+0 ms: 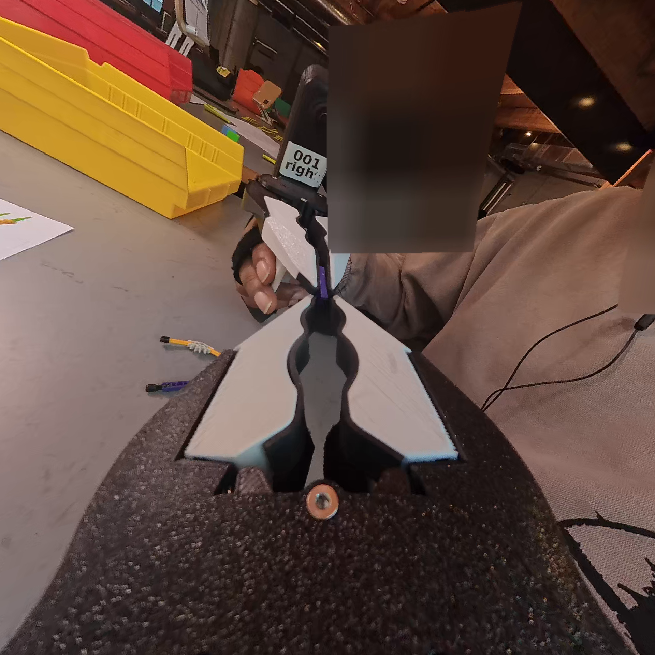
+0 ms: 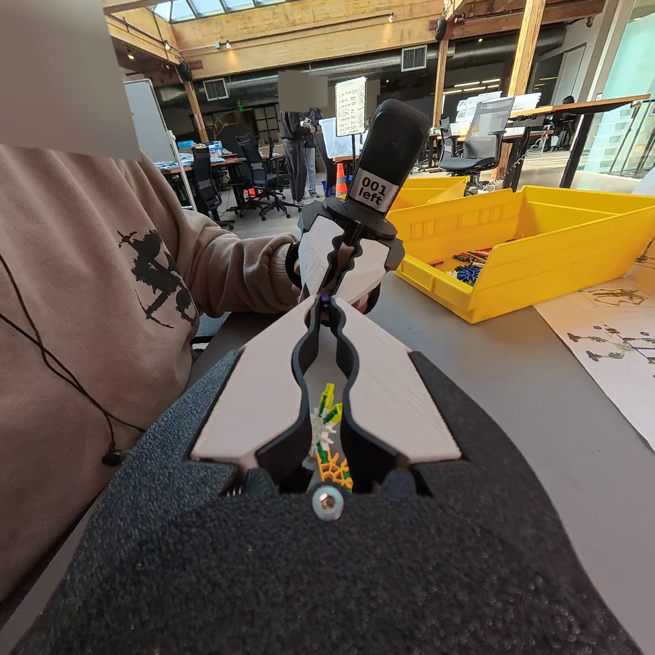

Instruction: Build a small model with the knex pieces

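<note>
A small purple rod (image 1: 322,283), thin and made of shiny plastic, is pinched at both ends. The left gripper (image 1: 320,301) squeezes its near end, and the right gripper (image 1: 317,280) squeezes its far end, tip to tip above the grey table (image 1: 106,319).

In the left wrist view, far left, sits a long yellow bin (image 1: 124,141) with smooth hard walls, and a red bin (image 1: 124,46) behind it. A white paper sheet (image 1: 24,230) lies flat near the left edge. Nearer lie a yellow rod with a white toothed piece (image 1: 193,345) and a short purple piece with a black cap (image 1: 166,387). A hand (image 1: 258,280) grips the right gripper's handle. On the right is a soft tan sweatshirt (image 1: 531,319).

In the right wrist view, a spiky toy bundle (image 2: 328,436) of yellow, white, green and orange lies below the fingers.
</note>
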Motion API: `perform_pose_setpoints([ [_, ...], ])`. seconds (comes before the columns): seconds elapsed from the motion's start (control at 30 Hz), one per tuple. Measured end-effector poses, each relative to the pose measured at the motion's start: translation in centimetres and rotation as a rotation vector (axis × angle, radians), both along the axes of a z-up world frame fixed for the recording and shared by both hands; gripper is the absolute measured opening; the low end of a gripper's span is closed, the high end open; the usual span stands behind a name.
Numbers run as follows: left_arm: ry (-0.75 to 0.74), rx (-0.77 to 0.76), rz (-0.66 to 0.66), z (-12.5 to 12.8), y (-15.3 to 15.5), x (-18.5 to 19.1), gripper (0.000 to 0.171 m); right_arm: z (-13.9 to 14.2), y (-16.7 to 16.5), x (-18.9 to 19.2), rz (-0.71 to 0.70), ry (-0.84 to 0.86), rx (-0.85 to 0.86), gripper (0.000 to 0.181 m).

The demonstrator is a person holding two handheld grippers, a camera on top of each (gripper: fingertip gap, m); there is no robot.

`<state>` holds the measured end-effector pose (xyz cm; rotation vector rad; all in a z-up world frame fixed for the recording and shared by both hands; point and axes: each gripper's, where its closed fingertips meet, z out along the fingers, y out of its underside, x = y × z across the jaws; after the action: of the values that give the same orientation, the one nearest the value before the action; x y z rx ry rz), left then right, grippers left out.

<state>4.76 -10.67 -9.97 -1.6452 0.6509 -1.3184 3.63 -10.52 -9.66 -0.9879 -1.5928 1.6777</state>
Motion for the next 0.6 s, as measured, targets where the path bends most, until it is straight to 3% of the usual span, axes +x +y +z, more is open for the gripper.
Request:
perform_pose_setpoints([
  [0.2,0.027,0.03,-0.032,0.1,-0.7,0.4,0.002,0.2,-0.7,0.7,0.07,-0.014,-0.031,0.003],
  [0.6,0.05,0.022,0.01,-0.2,-0.1,-0.2,0.003,0.2,0.5,1.0,0.025,-0.026,0.011,0.002],
])
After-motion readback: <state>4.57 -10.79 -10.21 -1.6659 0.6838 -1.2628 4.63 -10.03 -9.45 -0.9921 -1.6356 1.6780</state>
